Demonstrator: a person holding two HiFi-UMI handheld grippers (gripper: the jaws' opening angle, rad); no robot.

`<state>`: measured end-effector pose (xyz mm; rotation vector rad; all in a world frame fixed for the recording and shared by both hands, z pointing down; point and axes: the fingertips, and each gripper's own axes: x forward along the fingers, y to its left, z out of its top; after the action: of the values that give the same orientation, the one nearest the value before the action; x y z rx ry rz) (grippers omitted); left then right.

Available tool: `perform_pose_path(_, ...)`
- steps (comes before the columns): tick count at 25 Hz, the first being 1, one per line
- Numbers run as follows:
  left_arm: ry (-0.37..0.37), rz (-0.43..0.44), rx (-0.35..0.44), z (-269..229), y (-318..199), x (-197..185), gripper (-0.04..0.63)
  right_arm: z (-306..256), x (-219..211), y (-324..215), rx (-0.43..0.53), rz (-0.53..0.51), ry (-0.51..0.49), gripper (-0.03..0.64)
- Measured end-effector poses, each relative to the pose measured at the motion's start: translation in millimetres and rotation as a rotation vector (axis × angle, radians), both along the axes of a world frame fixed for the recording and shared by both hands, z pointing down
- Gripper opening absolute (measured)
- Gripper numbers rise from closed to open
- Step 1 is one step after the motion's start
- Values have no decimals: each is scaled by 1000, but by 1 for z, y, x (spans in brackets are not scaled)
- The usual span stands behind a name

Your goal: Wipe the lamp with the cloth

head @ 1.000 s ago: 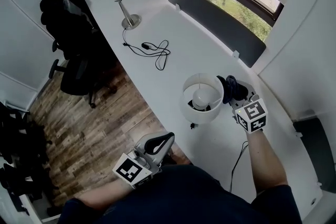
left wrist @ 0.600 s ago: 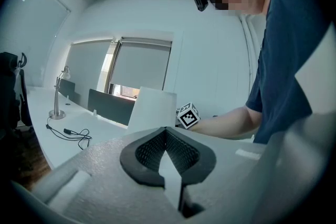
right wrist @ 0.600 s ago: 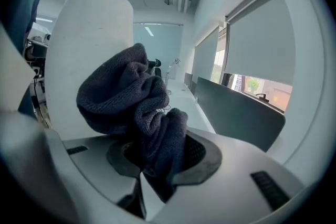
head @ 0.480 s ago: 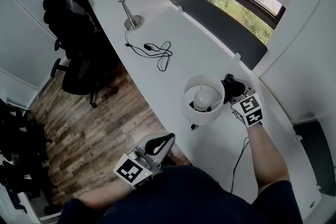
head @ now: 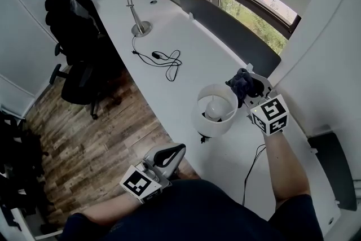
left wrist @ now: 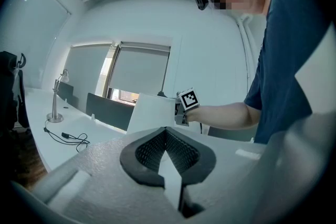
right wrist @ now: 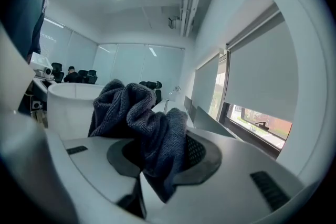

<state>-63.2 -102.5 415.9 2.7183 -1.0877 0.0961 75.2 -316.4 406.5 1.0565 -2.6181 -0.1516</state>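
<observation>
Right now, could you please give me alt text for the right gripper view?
The right gripper is shut on a bunched dark grey cloth, held close beside the white lamp shade at left. A window shows at the right, under a lowered blind.

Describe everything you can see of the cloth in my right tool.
The cloth is dark blue-grey with a fine woven, towel-like texture. It is bunched into soft folds, not spread flat, and pinched between the jaws of the right tool, with the bulk standing above them and a short end hanging below. In the head view it sits at the far right side of the white lamp shade, against it or nearly so; actual contact cannot be confirmed.
</observation>
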Motion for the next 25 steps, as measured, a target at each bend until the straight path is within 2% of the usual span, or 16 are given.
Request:
perform_pose_path(7, 18, 35, 42, -21, -1, 3, 6, -65, 5, 13, 95, 26, -61, 123)
perform_pose_path(14, 54, 98, 80, -27, 5, 8, 6, -130, 15, 60, 150, 34, -215, 123)
perform_pose_path(21, 77, 160, 107, -38, 10, 16, 6, -164, 28, 120, 126, 36, -411, 123)
perform_pose_path(25, 86, 188, 113, -43, 12, 22, 6, -157, 29, 149, 103, 62, -448, 123)
